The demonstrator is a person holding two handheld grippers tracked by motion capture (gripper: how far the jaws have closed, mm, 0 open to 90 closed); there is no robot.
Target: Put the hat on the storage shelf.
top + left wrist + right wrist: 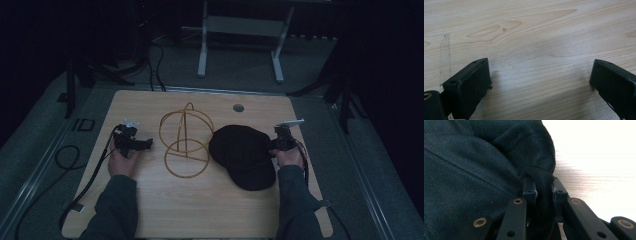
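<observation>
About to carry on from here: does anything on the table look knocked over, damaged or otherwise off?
Nothing stands out. The wire stand sits upright mid-table, the black cap lies flat beside it, its edge pinched in the right gripper. The left gripper is open over bare wood.

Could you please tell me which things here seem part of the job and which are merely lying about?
Likely in the job:
black cap, pinched at its edge by the right gripper
wire stand beside it
left gripper, open over bare wood

Lying about:
white frame on the floor beyond the table
</observation>
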